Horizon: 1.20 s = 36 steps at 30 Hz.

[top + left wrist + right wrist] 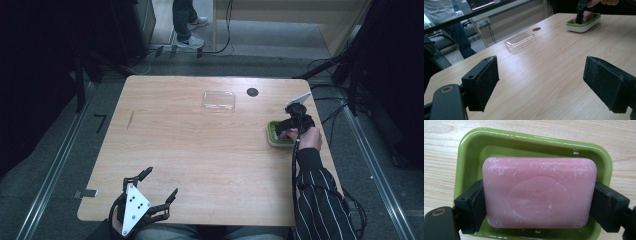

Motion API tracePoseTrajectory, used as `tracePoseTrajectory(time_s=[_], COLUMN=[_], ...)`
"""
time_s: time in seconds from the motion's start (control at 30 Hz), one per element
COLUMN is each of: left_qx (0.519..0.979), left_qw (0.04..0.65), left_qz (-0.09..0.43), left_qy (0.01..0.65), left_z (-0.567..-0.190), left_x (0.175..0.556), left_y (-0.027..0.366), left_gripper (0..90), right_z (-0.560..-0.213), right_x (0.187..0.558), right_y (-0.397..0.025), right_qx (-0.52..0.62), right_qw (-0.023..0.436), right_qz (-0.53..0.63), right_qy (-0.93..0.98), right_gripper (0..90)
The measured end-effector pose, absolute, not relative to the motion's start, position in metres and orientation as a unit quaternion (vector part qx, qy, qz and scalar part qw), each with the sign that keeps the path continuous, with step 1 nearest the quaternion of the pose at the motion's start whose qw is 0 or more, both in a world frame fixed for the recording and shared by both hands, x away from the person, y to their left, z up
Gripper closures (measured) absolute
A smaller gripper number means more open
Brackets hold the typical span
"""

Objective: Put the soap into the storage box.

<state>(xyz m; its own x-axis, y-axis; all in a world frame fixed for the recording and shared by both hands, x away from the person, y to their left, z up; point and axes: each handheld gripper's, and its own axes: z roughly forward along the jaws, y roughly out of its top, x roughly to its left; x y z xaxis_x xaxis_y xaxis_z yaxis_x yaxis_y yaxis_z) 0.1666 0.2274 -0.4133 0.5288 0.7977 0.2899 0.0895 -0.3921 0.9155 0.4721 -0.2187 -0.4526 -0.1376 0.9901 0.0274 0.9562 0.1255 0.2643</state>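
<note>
Right tongs (539,202) clamped on pink soap (539,192) in green dish (469,150), left tongs (541,82) wide apart

In the right gripper view the fingers (477,207) cover both short ends of the soap (539,192), and the picture's bottom edge cuts off the near rim of the green dish (471,147) below them. From the high view, the hand (305,134) hides the soap between those fingers.

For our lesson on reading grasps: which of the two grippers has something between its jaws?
The right gripper: its jaws press on the two ends of the pink soap bar in the green soap dish. The left gripper is open above bare table.
</note>
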Motion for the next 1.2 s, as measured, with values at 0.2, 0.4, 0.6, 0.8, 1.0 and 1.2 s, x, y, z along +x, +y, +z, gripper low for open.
tracePoseTrajectory(time_s=[0.2,0.4,0.6,0.8,1.0,1.2], left_qx=[0.742,0.742,0.743,0.742,0.742,0.741], left_qw=[0.463,0.463,0.462,0.462,0.462,0.463], left_qz=[0.382,0.382,0.382,0.382,0.382,0.382], left_qy=[0.299,0.299,0.298,0.298,0.298,0.300], left_z=[-0.4130,-0.4131,-0.4129,-0.4129,-0.4129,-0.4131], left_x=[0.1663,0.1664,0.1662,0.1662,0.1662,0.1659], left_y=[0.2273,0.2274,0.2277,0.2276,0.2278,0.2276], left_gripper=[13.6,13.6,13.6,13.6,13.6,13.6], right_z=[-0.4540,-0.4573,-0.4592,-0.4609,-0.4612,-0.4617], right_x=[0.4724,0.4738,0.4745,0.4746,0.4746,0.4746], right_y=[-0.2200,-0.2199,-0.2195,-0.2192,-0.2198,-0.2198], right_qx=[0.656,0.658,0.660,0.663,0.662,0.662], right_qw=[0.075,0.072,0.069,0.064,0.065,0.066], right_qz=[0.107,0.103,0.100,0.103,0.104,0.105], right_qy=[0.743,0.742,0.741,0.739,0.739,0.739], right_gripper=[13.8,13.8,13.8,13.7,13.7,13.6])
